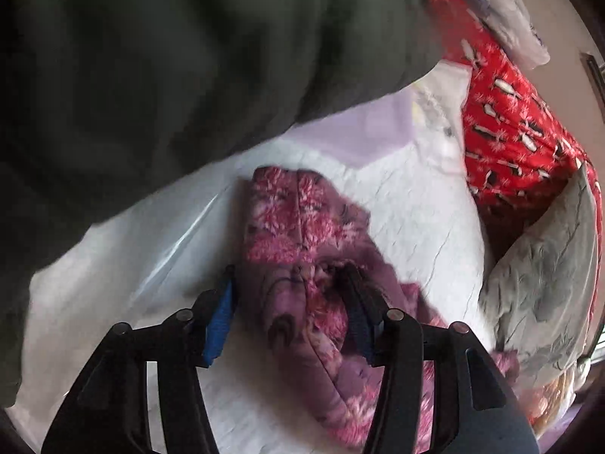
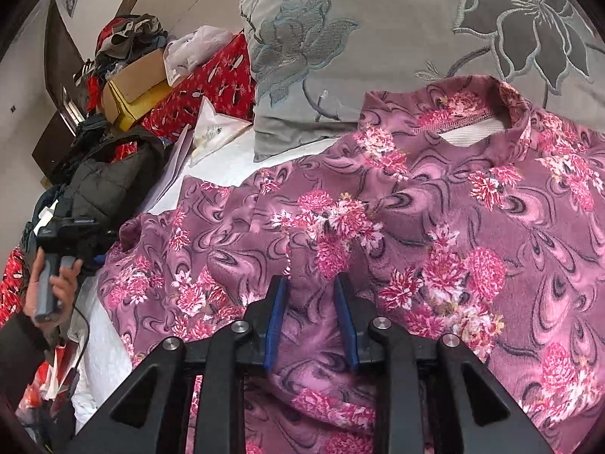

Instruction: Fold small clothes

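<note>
A purple-pink floral top (image 2: 435,227) lies spread on a white sheet (image 2: 227,162), collar (image 2: 472,121) at the upper right. My right gripper (image 2: 312,283) has its jaws a little apart, with a raised fold of the top's cloth between them. In the left wrist view, the top's sleeve (image 1: 298,227) runs away from me over the white sheet (image 1: 416,219). My left gripper (image 1: 289,276) is open, with the sleeve cloth lying between its blue pads (image 1: 219,317). The left gripper also shows in the right wrist view (image 2: 102,242), held in a hand at the left edge.
A grey embroidered pillow (image 2: 378,38) lies behind the top; it also shows in the left wrist view (image 1: 544,257). A red patterned cover (image 1: 506,121), a dark jacket (image 2: 109,181), a cardboard box (image 2: 132,87) and a dark cloth mass (image 1: 170,75) are around.
</note>
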Demonstrator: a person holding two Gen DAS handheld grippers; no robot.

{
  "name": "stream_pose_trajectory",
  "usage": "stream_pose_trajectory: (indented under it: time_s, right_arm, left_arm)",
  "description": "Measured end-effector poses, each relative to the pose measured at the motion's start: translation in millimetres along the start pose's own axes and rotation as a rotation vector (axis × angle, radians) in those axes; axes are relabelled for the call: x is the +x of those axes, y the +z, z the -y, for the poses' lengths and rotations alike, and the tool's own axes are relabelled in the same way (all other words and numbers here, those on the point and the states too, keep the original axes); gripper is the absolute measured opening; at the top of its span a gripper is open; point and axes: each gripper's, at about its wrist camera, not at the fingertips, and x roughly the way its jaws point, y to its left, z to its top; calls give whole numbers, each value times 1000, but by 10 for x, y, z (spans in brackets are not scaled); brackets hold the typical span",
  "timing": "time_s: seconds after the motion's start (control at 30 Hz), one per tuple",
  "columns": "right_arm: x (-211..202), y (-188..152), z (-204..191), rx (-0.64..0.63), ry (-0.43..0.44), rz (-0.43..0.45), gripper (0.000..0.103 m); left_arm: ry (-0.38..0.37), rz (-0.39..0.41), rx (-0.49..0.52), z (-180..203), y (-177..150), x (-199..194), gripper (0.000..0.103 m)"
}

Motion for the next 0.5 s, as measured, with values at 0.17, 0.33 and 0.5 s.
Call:
stream_pose_trajectory:
  time_s: [0.17, 0.33, 0.5]
  right_arm:
    - [-16, -17, -5, -4, -4, 0, 29]
    - [-13, -19, -5, -4, -3, 0, 29]
    - [-2, -12, -10, -3, -6, -5, 29]
  left_arm:
    - [9, 50, 34, 102, -39, -177, 5]
    - [78, 182, 99, 155, -209, -656, 5]
    - [235, 286, 165, 133, -380, -945, 5]
